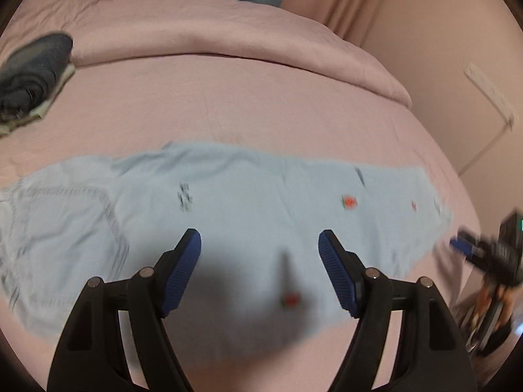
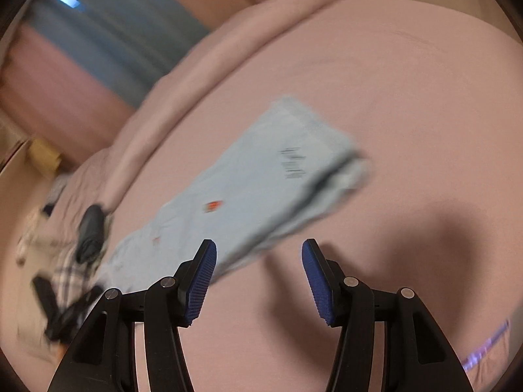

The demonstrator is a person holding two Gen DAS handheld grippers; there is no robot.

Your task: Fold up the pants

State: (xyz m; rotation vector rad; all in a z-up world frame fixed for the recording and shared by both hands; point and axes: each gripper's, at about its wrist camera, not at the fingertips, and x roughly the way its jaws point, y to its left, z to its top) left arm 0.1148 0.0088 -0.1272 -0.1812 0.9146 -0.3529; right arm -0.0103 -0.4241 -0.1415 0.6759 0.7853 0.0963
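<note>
The light blue pants (image 1: 248,215) lie flat across the pink bed (image 1: 261,104), spread as one long strip that looks already doubled leg over leg, the waist and pocket stitching at the left of the left wrist view and the hems toward the right. The left gripper (image 1: 260,245) hangs above the middle of the strip with its jaws standing wide and nothing between them. The right gripper (image 2: 259,263) hovers just off the near long edge of the pants, its jaws roughly half apart and likewise empty, over bare bedding. The cloth reads as thin, soft and light, with small printed motifs; it will drape and slump rather than hold a line, and a single layer could peel away from the one beneath. A sound hold would likely be at the corners of the hem end, pinching every layer at once, so the strip can be carried over toward the waist. A dark folded garment (image 1: 31,75) sits well apart near the bed's far left
</note>
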